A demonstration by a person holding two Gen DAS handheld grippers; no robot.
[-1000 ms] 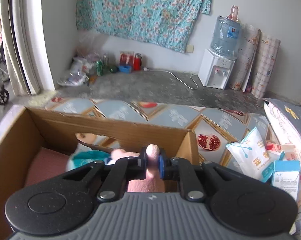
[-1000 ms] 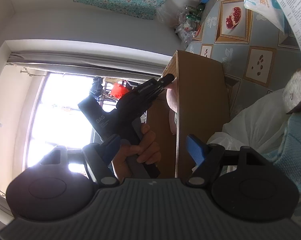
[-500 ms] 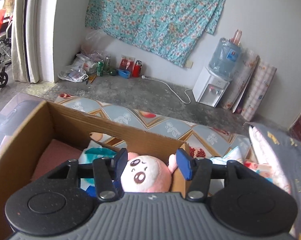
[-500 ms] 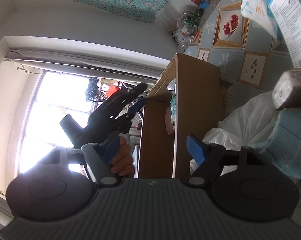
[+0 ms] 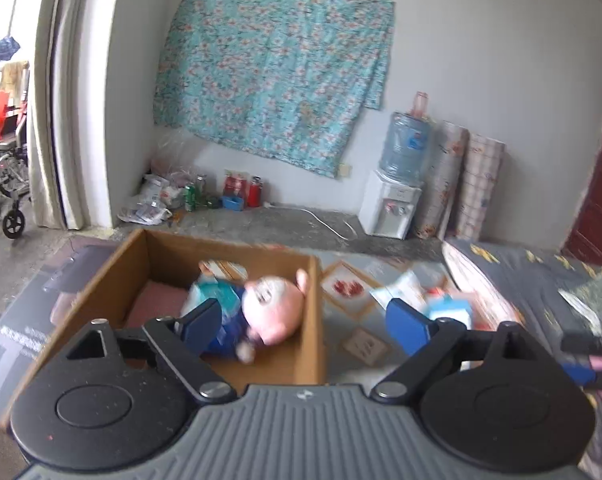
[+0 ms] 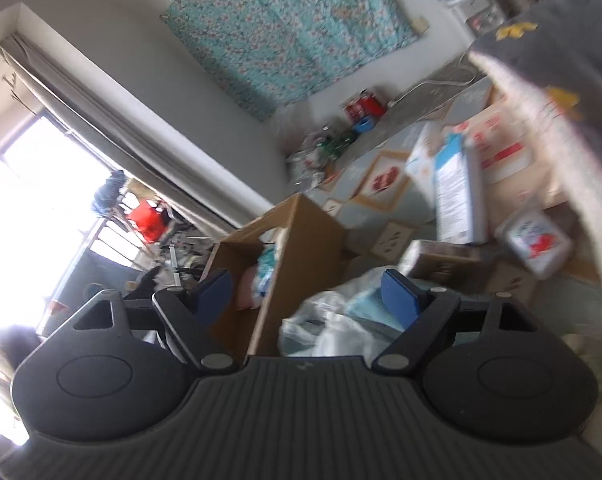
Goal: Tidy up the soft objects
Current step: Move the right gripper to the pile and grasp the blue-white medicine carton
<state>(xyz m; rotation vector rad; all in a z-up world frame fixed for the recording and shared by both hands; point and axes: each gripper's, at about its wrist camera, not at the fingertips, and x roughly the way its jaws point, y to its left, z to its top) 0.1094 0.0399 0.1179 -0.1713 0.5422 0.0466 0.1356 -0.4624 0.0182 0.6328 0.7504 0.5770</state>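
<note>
Lying inside the open cardboard box (image 5: 313,312), a pink doll (image 5: 273,312) is sitting against the right wall, with a teal cloth (image 5: 215,294) tucked at its left and a dull red pad (image 5: 159,302) covering the box floor beside them. The doll's round head is pointing toward the box's far right corner, one ear poking up at the rim, and its blue-clothed body is trailing back toward the near side, so its long axis is running roughly near-to-far with a tilt to the right. The left tongs (image 5: 307,320) are hanging above the box's near right corner, spread wide and holding nothing; the left blue pad is overlapping the doll's body in view, and I cannot tell whether they are touching.

The right tongs (image 6: 307,290) are rolled sideways, also released and empty, hovering over a crumpled white plastic bag (image 6: 325,330) just beside the box (image 6: 297,248). Cartons and packets (image 6: 459,192) are lying on the patterned mat (image 6: 385,176) beyond, blurred.
</note>
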